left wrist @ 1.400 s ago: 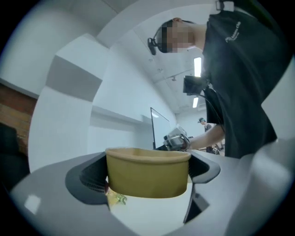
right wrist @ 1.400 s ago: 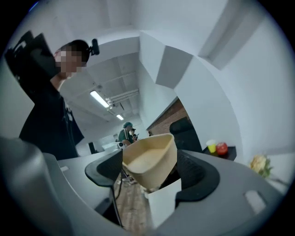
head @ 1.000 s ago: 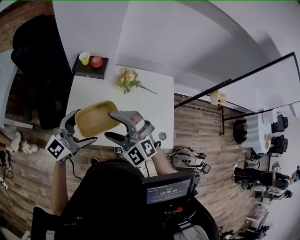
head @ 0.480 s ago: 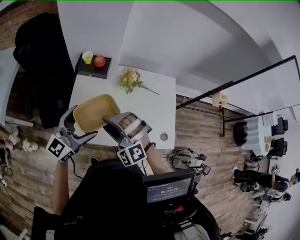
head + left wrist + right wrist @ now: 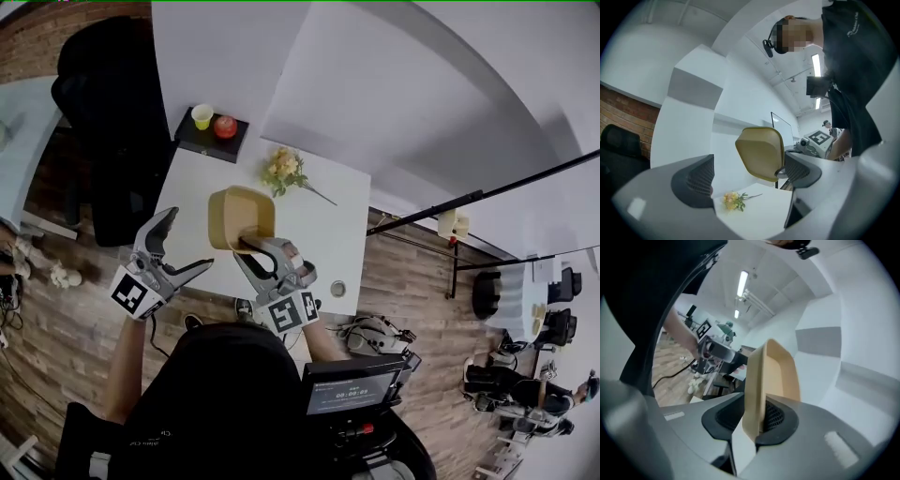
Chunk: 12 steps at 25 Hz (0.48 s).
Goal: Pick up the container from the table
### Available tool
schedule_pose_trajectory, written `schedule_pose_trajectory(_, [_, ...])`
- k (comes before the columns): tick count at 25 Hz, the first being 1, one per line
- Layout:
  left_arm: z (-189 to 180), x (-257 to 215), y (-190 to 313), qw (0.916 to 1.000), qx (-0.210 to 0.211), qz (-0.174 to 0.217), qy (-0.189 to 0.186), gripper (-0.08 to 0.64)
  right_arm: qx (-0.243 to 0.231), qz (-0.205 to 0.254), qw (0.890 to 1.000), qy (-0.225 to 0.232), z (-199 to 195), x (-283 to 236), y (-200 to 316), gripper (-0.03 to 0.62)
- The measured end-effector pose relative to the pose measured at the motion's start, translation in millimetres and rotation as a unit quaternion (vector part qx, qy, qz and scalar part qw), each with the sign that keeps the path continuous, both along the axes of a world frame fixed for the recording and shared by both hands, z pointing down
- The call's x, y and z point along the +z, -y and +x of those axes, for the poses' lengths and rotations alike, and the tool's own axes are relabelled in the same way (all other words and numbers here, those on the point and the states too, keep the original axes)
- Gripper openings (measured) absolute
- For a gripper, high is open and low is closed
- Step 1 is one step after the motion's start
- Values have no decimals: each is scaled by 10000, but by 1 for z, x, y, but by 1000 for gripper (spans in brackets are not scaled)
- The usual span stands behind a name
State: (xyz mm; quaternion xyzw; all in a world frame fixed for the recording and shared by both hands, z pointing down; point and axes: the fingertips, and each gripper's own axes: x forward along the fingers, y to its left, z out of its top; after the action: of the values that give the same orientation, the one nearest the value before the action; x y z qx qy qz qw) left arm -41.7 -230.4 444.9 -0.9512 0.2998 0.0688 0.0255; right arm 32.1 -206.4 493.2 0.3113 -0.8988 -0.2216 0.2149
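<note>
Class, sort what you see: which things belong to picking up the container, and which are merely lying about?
Job: tan container; right tool, jaws closing with the container's wall between them.
Lying about: flower sprig; yellow cup; red apple; black tray.

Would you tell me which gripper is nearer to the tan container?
Right. The right gripper has its jaws closing on the rim of the container; the left gripper stands open, off to its left.

Open room on right half of table (image 5: 330, 230); flowers (image 5: 284, 169) mid-back, tray (image 5: 208, 142) with cup (image 5: 202, 116), apple (image 5: 225, 127) far-left corner.
</note>
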Motion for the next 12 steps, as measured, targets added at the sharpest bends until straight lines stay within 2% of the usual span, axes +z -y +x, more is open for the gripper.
schedule_pose_trajectory(2, [2,-1,0,10000,-6,28,-68,455,227,-243,9962,807,6,-11,5,97])
schedule_pose_trajectory(3, [3,1,0,10000,-25,2,-10,431,341,-396,9908,1249,9,-15,8,97])
schedule_pose_trajectory(5, [7,2,1,9999,-65,54,67,328,592,-759,9767,1919,18,-19,14,97])
schedule_pose_trajectory(7, [9,0,6,9998,-161,122,13,168,736,-918,9692,2165,23,-18,19,97])
schedule_pose_trajectory(9, [8,4,14,9992,-390,-35,26,67,773,-905,9670,2252,23,-19,23,98])
schedule_pose_trajectory(10, [7,7,17,9987,-488,-137,42,39,779,-898,9651,2332,22,-20,24,98])
schedule_pose_trajectory(12, [9,8,20,9982,-553,-243,41,28,783,-913,9586,2581,22,-25,27,98])
